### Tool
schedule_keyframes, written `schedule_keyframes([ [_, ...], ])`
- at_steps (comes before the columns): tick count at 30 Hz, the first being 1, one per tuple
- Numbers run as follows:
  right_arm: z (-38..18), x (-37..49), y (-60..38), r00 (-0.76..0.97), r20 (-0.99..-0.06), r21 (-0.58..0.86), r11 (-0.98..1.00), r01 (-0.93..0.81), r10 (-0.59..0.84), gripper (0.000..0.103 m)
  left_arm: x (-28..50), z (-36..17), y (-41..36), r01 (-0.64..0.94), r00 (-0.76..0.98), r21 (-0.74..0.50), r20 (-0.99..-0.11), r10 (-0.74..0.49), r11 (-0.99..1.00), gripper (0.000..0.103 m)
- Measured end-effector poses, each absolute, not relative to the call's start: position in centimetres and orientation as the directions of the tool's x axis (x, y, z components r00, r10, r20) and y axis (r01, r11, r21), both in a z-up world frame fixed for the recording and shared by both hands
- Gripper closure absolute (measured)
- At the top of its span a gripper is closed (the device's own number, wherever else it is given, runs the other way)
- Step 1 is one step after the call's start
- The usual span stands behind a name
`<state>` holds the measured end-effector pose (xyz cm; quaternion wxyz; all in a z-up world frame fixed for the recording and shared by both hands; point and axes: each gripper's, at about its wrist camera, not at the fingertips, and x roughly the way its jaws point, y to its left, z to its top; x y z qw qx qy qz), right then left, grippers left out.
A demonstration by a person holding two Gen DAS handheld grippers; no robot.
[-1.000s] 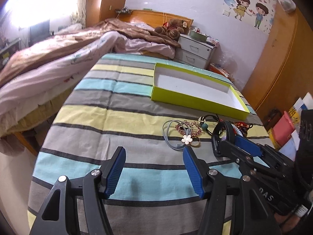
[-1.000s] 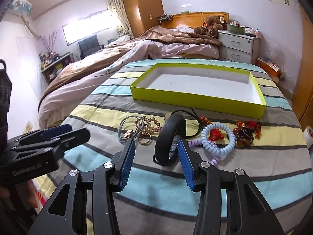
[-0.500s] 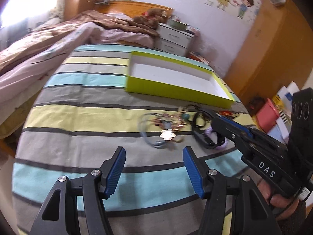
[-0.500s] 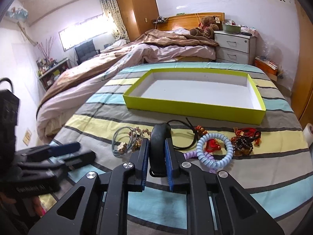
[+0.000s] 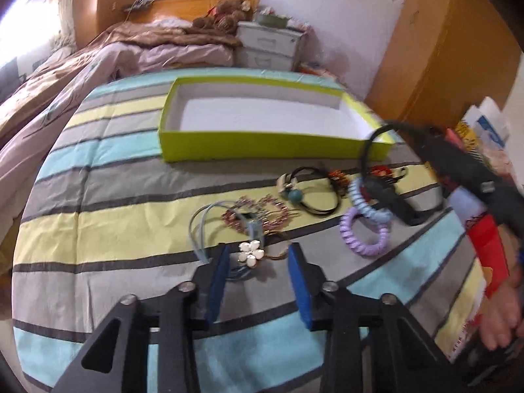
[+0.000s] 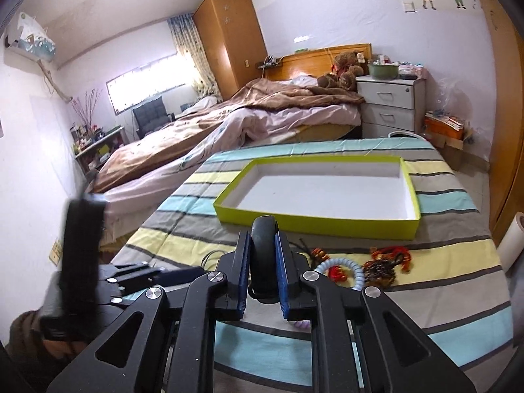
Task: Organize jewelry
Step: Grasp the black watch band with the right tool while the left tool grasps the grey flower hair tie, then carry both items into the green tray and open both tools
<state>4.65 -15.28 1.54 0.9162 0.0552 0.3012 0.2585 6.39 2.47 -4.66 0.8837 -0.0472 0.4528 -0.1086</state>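
My right gripper (image 6: 263, 263) is shut on a black wristband (image 6: 262, 229) and holds it above the striped cloth, short of the empty lime-green box (image 6: 314, 221). In the left wrist view the band (image 5: 386, 193) hangs from that gripper over the jewelry. My left gripper (image 5: 257, 262) is open, its pads either side of a white flower pendant (image 5: 250, 252) on a pale blue cord (image 5: 199, 229). Beside it lie a pink bead bracelet (image 5: 258, 213), a teal-bead black cord (image 5: 294, 195), a purple coil tie (image 5: 365, 234) and a blue coil tie (image 5: 360, 201).
The green box (image 5: 262, 147) lies on the far half of the striped table. Red and brown bead pieces (image 6: 386, 262) lie at the right. A bed (image 6: 229, 124) and a white nightstand (image 6: 389, 104) stand behind. Books and bags (image 5: 484, 170) crowd the table's right edge.
My right gripper closed on the black wristband and lifted it off the cloth. My left gripper moved forward to the flower pendant and its jaws narrowed.
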Motion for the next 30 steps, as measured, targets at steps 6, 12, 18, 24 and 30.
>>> schedule_keyframes([
  [6, 2.3, 4.5, -16.3, 0.705, -0.506, 0.254, 0.867, -0.428, 0.497, 0.088, 6.6, -4.7, 2.5, 0.131, 0.564, -0.182, -0.795, -0.224, 0.975, 0.087],
  [12, 2.4, 4.7, -17.1, 0.709, -0.506, 0.259, 0.870, -0.419, 0.491, 0.088, 6.6, -4.2, 2.9, 0.115, 0.577, -0.170, -0.790, -0.205, 0.979, 0.088],
  [18, 2.7, 5.3, -18.1, 0.715, -0.504, 0.266, 0.875, -0.404, 0.484, 0.088, 6.4, -1.3, 3.0, 0.127, 0.624, -0.173, -0.752, -0.215, 0.977, 0.087],
  [24, 3.7, 7.0, -19.7, 0.726, -0.497, 0.282, 0.880, -0.383, 0.475, 0.088, 8.3, 1.7, 3.5, 0.151, 0.662, -0.181, -0.712, -0.235, 0.972, 0.087],
  [30, 4.2, 10.6, -21.5, 0.744, -0.506, 0.282, 0.899, -0.335, 0.436, 0.088, 12.4, 3.1, 4.1, 0.155, 0.678, -0.194, -0.692, -0.247, 0.969, 0.087],
])
